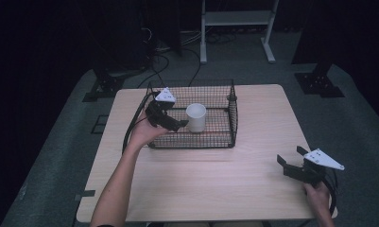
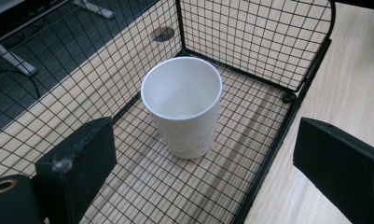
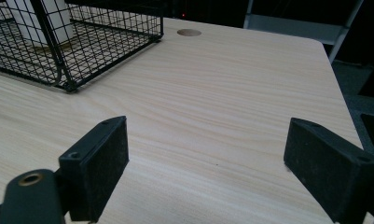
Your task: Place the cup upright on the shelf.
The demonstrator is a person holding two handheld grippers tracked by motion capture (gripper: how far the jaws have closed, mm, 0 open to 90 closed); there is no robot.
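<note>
The white cup [image 2: 182,105] is seen upright inside the wire basket [image 1: 232,124], just beyond the left gripper [image 1: 180,125], whose jaws are spread and empty, while the right gripper [image 1: 291,160], likewise released, is parked over the table [image 1: 201,184].

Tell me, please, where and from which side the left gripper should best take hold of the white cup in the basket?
Probably by the rim, from above. The cup stands upright and open-mouthed inside the wire basket, whose walls block a level approach. One jaw inside the mouth and one outside should pinch the thin wall. The left gripper is open, nothing between its jaws.
</note>
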